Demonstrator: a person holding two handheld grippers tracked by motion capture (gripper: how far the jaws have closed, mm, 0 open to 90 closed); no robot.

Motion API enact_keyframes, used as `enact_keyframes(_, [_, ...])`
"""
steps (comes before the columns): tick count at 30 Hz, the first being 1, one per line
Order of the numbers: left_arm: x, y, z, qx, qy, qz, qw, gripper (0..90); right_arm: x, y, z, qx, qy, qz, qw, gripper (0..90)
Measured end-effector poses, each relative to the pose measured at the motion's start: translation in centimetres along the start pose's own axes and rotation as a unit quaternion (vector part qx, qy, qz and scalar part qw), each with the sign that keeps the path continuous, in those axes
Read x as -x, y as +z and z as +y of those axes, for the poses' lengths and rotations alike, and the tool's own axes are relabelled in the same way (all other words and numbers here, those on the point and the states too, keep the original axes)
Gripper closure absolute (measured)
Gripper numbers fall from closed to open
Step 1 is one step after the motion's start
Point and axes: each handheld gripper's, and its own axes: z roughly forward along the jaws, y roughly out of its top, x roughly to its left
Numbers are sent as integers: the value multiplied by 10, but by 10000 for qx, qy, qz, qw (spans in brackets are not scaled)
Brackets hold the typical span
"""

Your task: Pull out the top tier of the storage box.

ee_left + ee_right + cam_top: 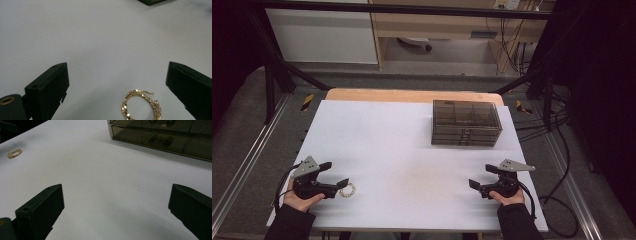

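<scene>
From the high view, a gold bracelet [347,190] lies flat on the white counter [402,150], well apart from the smoky drawer box [466,123], just beside the left gripper [337,175], whose jaws are released. The right gripper [482,176] is also released and empty. In the left gripper view, the bracelet [141,106] sits between the spread jaws, nearer the right one; it looks light, limp and slippery, best pinched across one side of its band. In the right gripper view, the bracelet [14,153] lies far from the drawer box [162,137].
</scene>
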Motion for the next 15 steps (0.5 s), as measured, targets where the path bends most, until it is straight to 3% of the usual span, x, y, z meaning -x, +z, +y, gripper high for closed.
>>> enact_keyframes(15, [-1, -2, 1, 53, -47, 26, 10000, 47, -2, -1, 2, 46, -98, -42, 9999, 12])
